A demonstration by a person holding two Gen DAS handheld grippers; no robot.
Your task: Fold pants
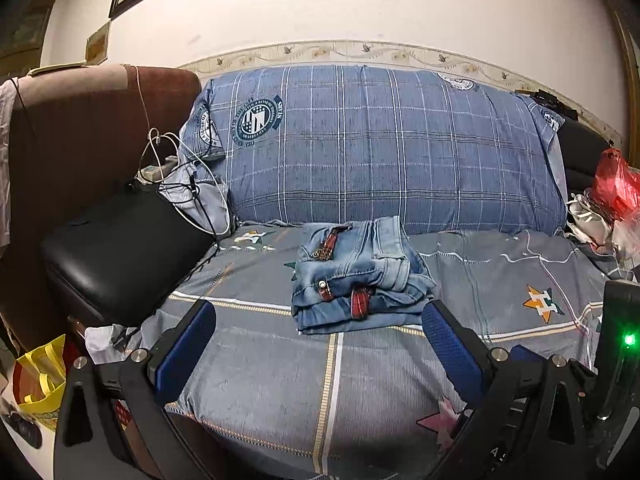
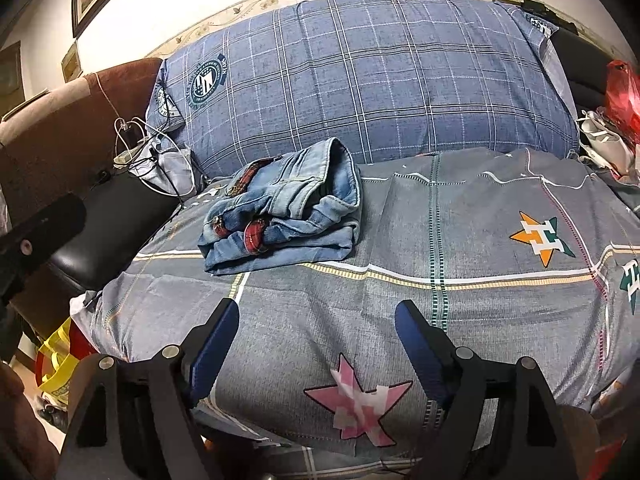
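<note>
A pair of light blue denim pants (image 1: 354, 274) with red plaid trim lies folded into a compact bundle on the grey patterned bedsheet (image 1: 280, 368), just in front of the big blue plaid pillow. It also shows in the right wrist view (image 2: 280, 216), up and left of centre. My left gripper (image 1: 320, 316) is open and empty, its blue-padded fingers just short of the bundle's near edge. My right gripper (image 2: 316, 316) is open and empty, hovering over the sheet (image 2: 460, 220) a short way in front of the pants.
A blue plaid pillow (image 1: 384, 144) lies along the wall. A black case (image 1: 120, 252), a power strip and white cables (image 1: 168, 160) sit left by the brown headboard. A red plastic bag (image 1: 614, 184) lies right. A yellow bag (image 1: 40, 380) sits beside the bed.
</note>
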